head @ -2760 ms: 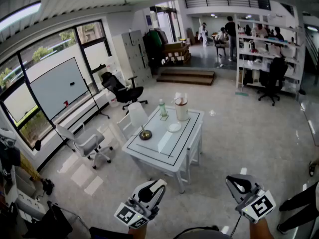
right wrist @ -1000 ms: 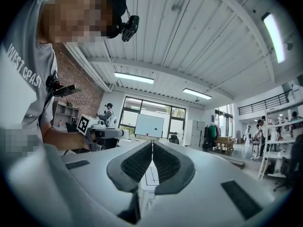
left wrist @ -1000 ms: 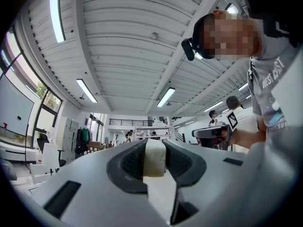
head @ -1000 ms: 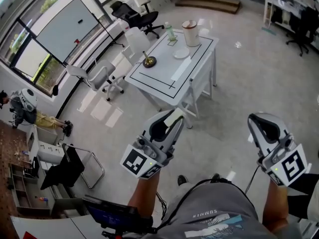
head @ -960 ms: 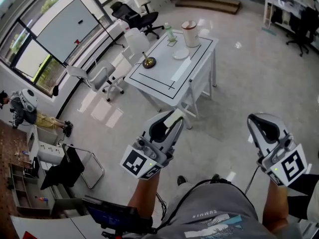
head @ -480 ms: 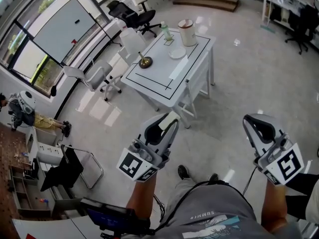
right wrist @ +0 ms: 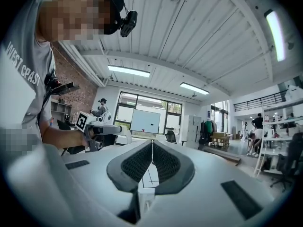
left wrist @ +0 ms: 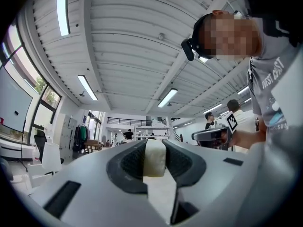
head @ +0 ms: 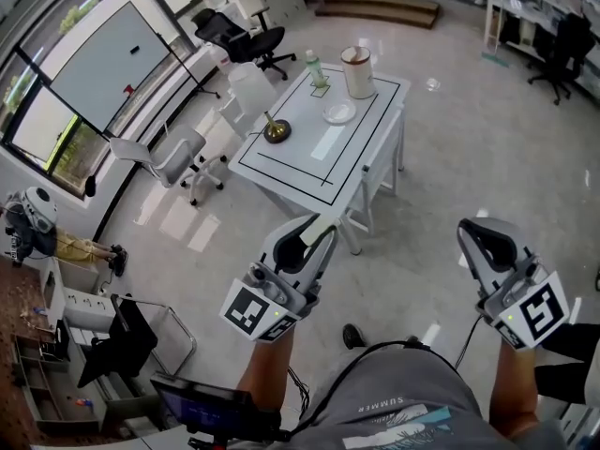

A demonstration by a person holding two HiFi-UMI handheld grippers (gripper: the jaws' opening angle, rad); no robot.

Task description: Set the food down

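A pale cream block of food sits clamped between the dark pads of my left gripper. In the head view the food sticks out at the tip of the left gripper, held over the floor short of the white table. My right gripper hangs at the right, also over the floor. Its jaws meet with nothing between them. On the table stand a small white plate, a dark bowl, a green bottle and a white jug.
A grey office chair and a white chair stand left of the table, a black chair farther back. A whiteboard lines the window wall. Shelves and a dark chair are at the far right. Shiny floor lies between me and the table.
The head view has shifted and the table now sits slightly lower and nearer in it. Both grippers moved along with me and keep their states; the food stays in the left one.
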